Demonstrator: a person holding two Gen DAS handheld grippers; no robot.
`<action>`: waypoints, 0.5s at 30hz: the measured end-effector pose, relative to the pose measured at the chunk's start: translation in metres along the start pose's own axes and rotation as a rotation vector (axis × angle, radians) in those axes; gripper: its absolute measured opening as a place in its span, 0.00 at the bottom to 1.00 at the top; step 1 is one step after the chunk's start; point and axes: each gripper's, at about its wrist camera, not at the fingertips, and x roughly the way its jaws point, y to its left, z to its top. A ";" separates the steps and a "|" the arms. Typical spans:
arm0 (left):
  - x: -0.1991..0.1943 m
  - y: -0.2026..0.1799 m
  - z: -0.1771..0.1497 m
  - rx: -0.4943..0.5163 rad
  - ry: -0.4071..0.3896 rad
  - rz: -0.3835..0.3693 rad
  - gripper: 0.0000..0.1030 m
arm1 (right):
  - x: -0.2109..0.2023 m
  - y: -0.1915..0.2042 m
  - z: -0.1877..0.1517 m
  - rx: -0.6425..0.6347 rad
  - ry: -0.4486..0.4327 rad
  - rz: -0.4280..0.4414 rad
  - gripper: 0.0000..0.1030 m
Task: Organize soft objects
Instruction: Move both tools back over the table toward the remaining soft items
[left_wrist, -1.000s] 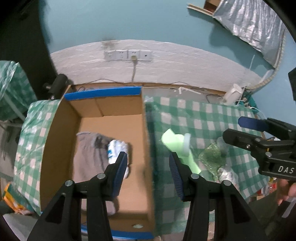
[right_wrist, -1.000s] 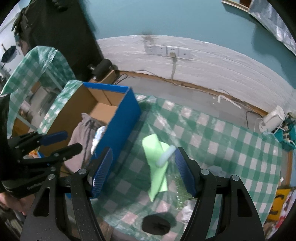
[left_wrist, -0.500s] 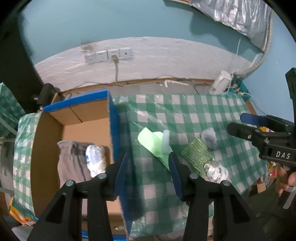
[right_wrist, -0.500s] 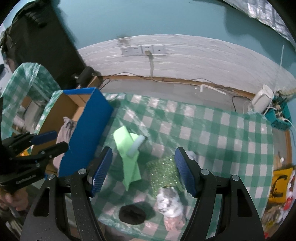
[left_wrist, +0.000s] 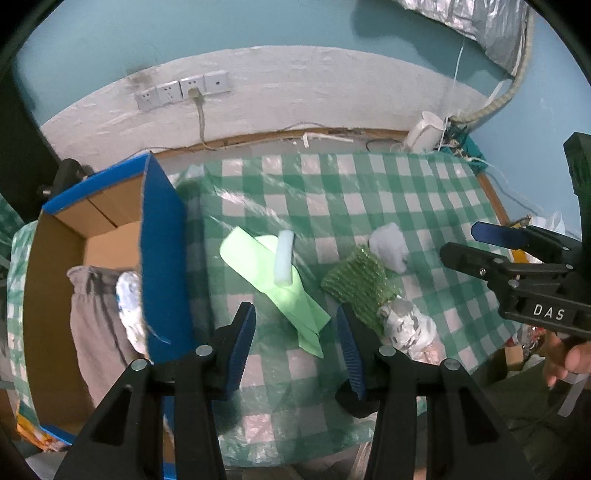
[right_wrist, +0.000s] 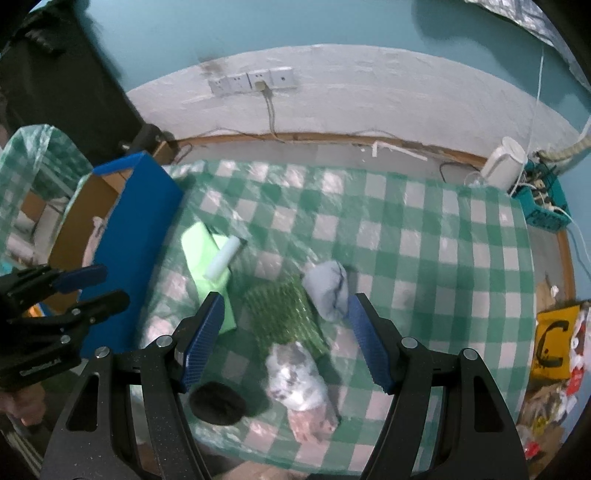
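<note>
Box (left_wrist: 162, 258) stands at your far left on the checked cloth (left_wrist: 369, 192), blue outside and open on top; grey trousers (left_wrist: 92, 317) and a white bundle (left_wrist: 129, 310) lie inside it. Just right of the box, a light green sheet (left_wrist: 266, 273) lies flat with a white foam stick (left_wrist: 283, 258) across it. Your left gripper (left_wrist: 295, 336) hangs over the sheet's near end, jaws apart and holding nothing. Next comes a green mesh pad (right_wrist: 284, 314), touching a pale blue wad (right_wrist: 328, 291) behind it and a white-grey bundle (right_wrist: 295, 376) in front. A black disc (right_wrist: 218, 402) lies near the cloth's front edge. Your right gripper (right_wrist: 288, 339) hovers over the pad, jaws wide and empty.
</note>
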 end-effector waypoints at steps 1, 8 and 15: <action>0.003 -0.002 -0.001 0.002 0.007 -0.001 0.47 | 0.003 -0.002 -0.003 0.000 0.008 -0.005 0.69; 0.024 -0.008 -0.009 0.006 0.066 0.024 0.48 | 0.024 -0.010 -0.022 0.000 0.074 -0.033 0.69; 0.037 0.006 -0.018 -0.026 0.103 0.055 0.48 | 0.039 -0.011 -0.033 -0.008 0.118 -0.042 0.69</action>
